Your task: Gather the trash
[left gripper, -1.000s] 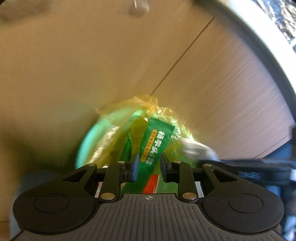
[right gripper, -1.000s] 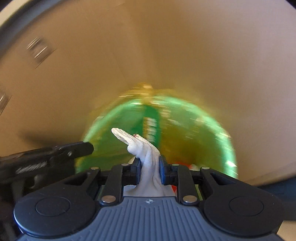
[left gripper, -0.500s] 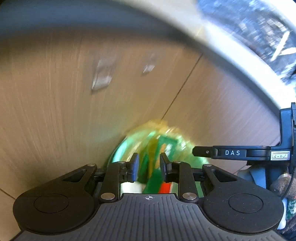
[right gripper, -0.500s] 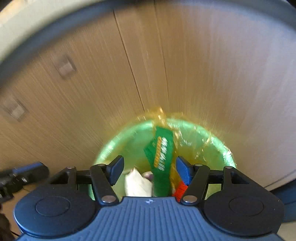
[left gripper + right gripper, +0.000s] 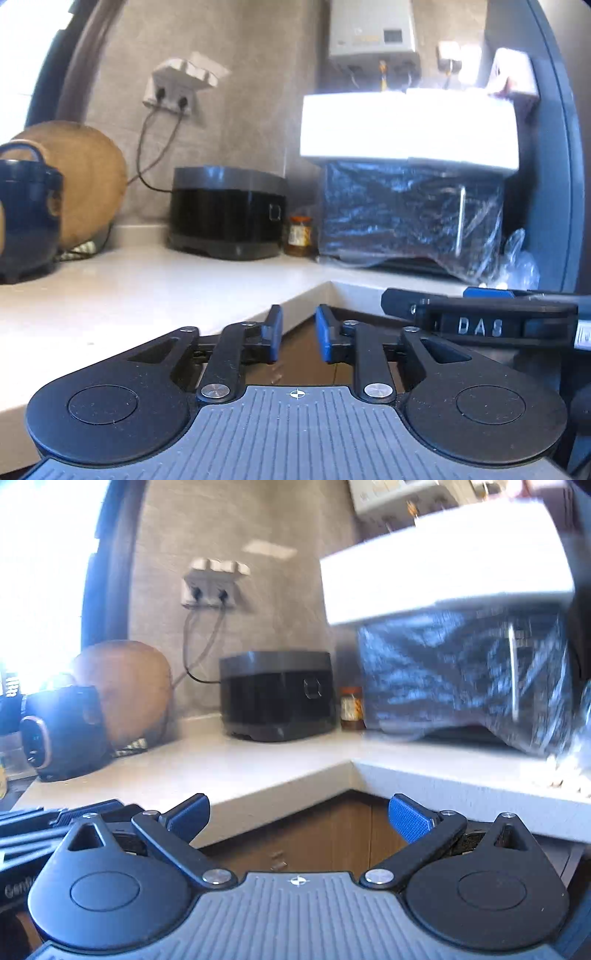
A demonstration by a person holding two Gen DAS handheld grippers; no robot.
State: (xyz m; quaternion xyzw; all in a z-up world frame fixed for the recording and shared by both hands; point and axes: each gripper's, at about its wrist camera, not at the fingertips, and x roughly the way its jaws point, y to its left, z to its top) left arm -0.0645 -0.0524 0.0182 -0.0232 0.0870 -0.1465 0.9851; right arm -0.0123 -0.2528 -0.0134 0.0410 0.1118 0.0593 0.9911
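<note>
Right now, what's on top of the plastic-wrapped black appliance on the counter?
A white box sits on the wrapped appliance, overhanging its front. Something pinkish shows at the box's back right; whether it rests on the box can't be told.

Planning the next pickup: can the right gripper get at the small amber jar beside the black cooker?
Probably yes: the right gripper is empty, jaws opening, and bare white countertop lies before the small amber jar.

**Kitchen colours**

White counter [image 5: 155, 280]. Grey wall [image 5: 251, 110]. Black cooker [image 5: 227, 212] with a grey lid. Dark blue pot [image 5: 26, 210]. Tan board [image 5: 92, 177]. Amber jar [image 5: 300, 236]. Brown cabinet [image 5: 332, 834]. Blue pads [image 5: 410, 821] on black fingers.
</note>
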